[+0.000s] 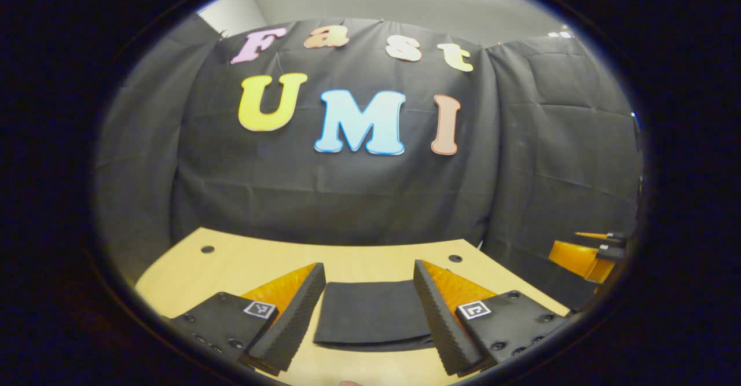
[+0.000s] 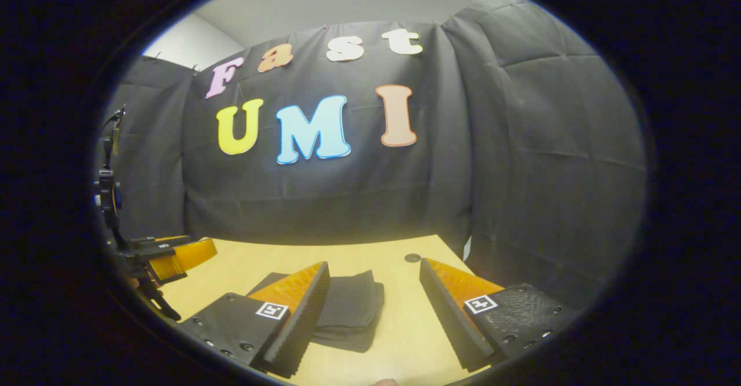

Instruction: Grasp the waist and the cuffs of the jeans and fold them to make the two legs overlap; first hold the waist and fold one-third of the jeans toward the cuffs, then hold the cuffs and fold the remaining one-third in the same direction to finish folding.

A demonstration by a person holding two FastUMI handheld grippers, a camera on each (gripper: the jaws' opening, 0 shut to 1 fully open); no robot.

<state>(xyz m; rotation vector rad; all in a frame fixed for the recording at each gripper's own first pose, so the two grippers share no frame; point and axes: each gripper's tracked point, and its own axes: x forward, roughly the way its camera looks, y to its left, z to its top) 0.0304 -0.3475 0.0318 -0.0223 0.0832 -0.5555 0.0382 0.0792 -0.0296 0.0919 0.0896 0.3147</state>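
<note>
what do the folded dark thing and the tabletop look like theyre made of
The folded dark jeans look like soft matte woven cloth: stacked layers with limp rounded edges, though no denim weave is discernible. The pale yellow-tan tabletop looks like smooth wood laminate, evenly coloured with a slight sheen and small round dark holes.

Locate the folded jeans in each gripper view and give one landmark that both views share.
Left gripper view: the folded jeans lie bottom centre on the table, between the open fingers of the left gripper.
Right gripper view: the folded jeans lie lower centre-left, partly behind one finger of the open right gripper.
Shared landmark: the dark round hole in the tabletop beyond the jeans.
</note>
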